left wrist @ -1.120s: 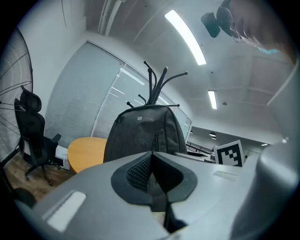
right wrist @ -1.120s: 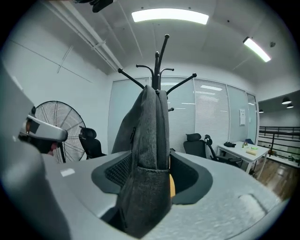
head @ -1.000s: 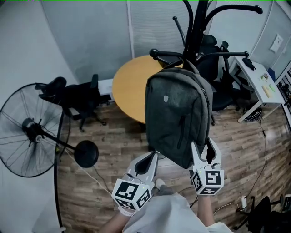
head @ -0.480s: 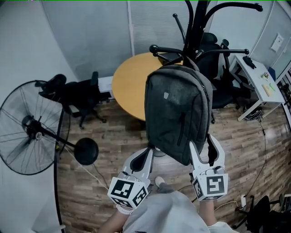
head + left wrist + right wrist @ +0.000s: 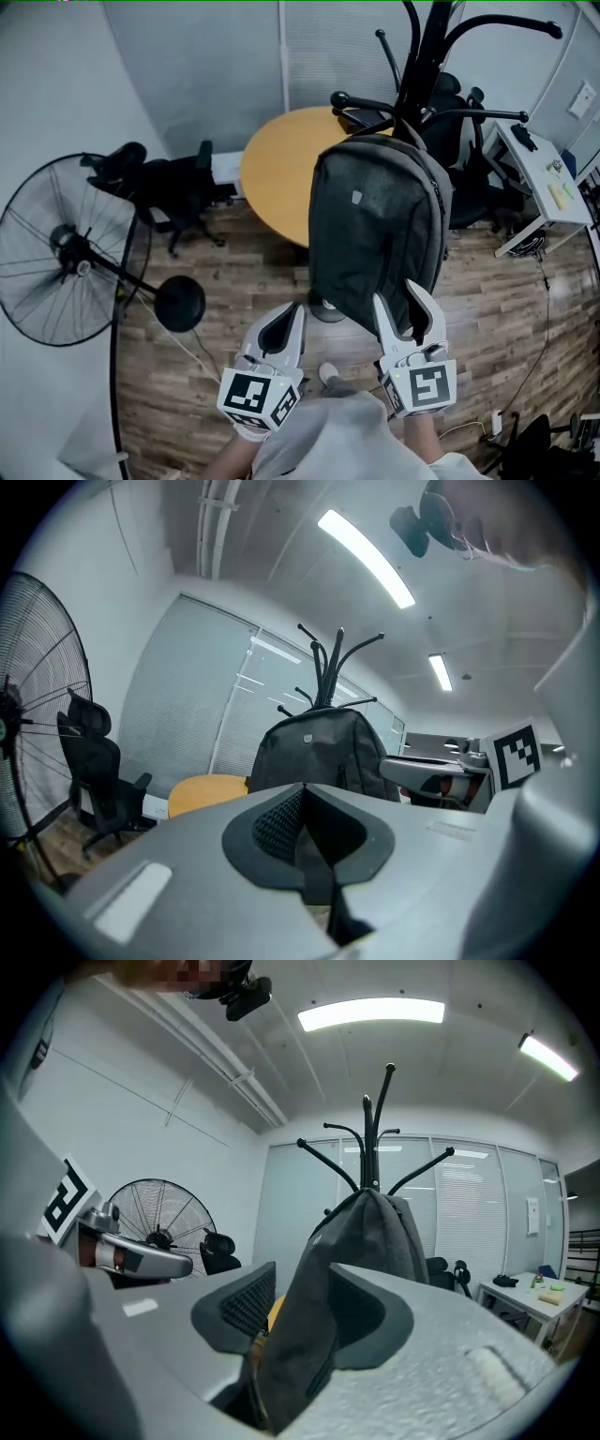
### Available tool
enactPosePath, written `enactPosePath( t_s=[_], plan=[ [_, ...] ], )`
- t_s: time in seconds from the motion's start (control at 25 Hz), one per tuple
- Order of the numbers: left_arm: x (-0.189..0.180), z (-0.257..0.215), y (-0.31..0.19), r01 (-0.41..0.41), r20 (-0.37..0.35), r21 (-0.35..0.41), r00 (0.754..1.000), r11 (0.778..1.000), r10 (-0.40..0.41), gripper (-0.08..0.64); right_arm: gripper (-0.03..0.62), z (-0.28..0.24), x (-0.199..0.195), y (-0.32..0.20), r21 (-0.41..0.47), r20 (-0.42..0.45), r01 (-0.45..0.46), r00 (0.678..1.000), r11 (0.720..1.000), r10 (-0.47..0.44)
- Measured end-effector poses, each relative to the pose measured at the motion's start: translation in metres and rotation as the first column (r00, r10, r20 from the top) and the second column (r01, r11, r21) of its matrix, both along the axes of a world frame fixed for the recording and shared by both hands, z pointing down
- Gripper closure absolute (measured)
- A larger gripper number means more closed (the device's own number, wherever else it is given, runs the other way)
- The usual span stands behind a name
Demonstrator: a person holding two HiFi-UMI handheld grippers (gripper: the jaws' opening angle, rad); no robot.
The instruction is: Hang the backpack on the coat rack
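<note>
Now, at the lower left of the head view, your left tool (image 5: 291,317) has its jaws together on nothing, just beside the backpack (image 5: 375,225) and apart from it. The backpack hangs in the middle as it did a second ago, its top on a hook of the coat rack (image 5: 431,47) at the upper right. Your right tool (image 5: 401,296) has just been narrowing, but its jaws stand loose around the backpack's lower corner. I judge the hanging done.

Grey woven cloth backpack (image 5: 375,234), matt black coat rack (image 5: 427,52), wood-plank floor (image 5: 234,281)
</note>
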State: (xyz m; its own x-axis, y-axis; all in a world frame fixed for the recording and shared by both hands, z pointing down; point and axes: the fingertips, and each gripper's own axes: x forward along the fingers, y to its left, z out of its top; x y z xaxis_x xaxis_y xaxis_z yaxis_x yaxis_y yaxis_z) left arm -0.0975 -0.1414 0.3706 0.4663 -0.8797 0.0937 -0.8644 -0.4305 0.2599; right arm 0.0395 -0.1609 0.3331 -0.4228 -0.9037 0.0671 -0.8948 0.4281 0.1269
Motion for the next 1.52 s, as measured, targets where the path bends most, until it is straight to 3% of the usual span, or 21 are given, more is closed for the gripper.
enactPosePath(
  t_s=[0.08,0.2,0.28,0.92,1.52],
  plan=[
    [-0.006,-0.001,0.001,0.022,0.008,0.004,1.0,1.0,-0.022,0.543,0.457,0.003,-0.006,-0.005,-0.009,-0.002,0.012,1.0,1.0,-0.012],
    [-0.016,-0.001,0.003,0.056,0.019,0.007,0.998,0.998,-0.056,0.543,0.567,0.006,-0.014,-0.012,-0.02,0.003,0.033,0.999,0.999,-0.033],
    [-0.025,0.0,0.004,0.081,0.028,0.012,0.996,0.997,-0.081,0.543,0.585,0.007,-0.022,-0.015,-0.019,0.009,0.055,0.998,0.998,-0.055],
    [-0.077,-0.003,0.017,0.251,0.065,0.037,0.965,0.967,-0.253,0.543,0.592,0.028,-0.064,-0.031,-0.077,0.076,0.183,0.981,0.98,-0.177],
    [-0.094,0.004,0.026,0.303,0.071,0.024,0.95,0.953,-0.304,0.543,0.592,0.034,-0.088,-0.032,-0.102,0.096,0.242,0.968,0.965,-0.232]
  ],
)
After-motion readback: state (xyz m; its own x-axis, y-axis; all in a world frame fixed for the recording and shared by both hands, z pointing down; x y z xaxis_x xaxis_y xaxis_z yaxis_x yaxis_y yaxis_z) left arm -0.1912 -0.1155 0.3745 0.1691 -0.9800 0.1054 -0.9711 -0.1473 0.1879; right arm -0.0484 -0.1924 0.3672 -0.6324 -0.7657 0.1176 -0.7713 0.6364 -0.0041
